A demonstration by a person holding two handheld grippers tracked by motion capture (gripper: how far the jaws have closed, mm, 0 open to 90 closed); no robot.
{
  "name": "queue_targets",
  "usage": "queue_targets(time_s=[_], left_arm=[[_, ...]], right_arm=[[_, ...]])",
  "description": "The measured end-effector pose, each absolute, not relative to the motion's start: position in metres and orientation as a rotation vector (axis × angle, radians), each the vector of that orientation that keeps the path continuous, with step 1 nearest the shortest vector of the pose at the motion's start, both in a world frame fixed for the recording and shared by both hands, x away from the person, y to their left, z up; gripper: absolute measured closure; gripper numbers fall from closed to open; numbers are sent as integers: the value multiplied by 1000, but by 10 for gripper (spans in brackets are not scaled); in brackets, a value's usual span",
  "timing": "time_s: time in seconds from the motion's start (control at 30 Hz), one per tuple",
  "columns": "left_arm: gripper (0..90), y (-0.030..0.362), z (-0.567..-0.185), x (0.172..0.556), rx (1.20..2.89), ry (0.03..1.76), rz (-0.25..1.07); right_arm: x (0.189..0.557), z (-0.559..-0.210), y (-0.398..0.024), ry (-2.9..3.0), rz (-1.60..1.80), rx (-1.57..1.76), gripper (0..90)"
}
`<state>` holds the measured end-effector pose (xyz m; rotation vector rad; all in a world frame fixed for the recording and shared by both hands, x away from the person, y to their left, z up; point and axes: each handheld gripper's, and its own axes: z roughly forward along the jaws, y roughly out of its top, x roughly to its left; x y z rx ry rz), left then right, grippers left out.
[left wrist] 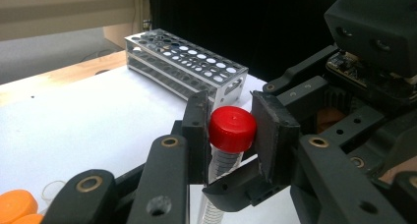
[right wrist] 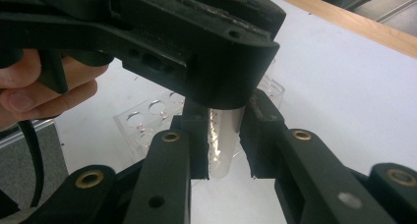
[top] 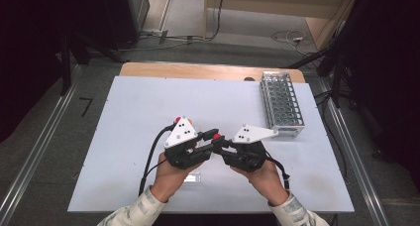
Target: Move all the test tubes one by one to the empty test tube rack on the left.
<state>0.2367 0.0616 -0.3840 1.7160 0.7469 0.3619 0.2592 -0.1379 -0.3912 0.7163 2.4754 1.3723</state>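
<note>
Covering the counter [top: 138, 107] is a white sheet, with a metal rack [top: 281, 103] standing at its far right. Near the front middle, the left claw [top: 210, 137] and the right claw [top: 222, 145] meet above the sheet. The left claw is clamped on the red cap [left wrist: 232, 128]. The right claw is clamped on the clear tube [right wrist: 223, 145].

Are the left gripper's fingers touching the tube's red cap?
Touching. In the left gripper view the left gripper has both fingers pressed flat against the sides of the red cap, with no gap showing on either side.
</note>
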Motion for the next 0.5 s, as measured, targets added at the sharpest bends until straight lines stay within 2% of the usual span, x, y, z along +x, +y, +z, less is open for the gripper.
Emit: queue_targets(time_s=[0.07,0.17,0.27,0.5], left_arm=[[702,63,-383,237,1710,744,351],[703,64,-383,236,1703,749,356],[703,66,-382,236,1699,751,363],[703,76,-378,236,1676,767,375]], right_arm=[[259,-391,-138,2472,1380,713,679],[259,-390,-138,2480,1390,693,553],[260,-390,-138,2479,1397,693,465],[261,-392,-144,2481,1392,715,357]])
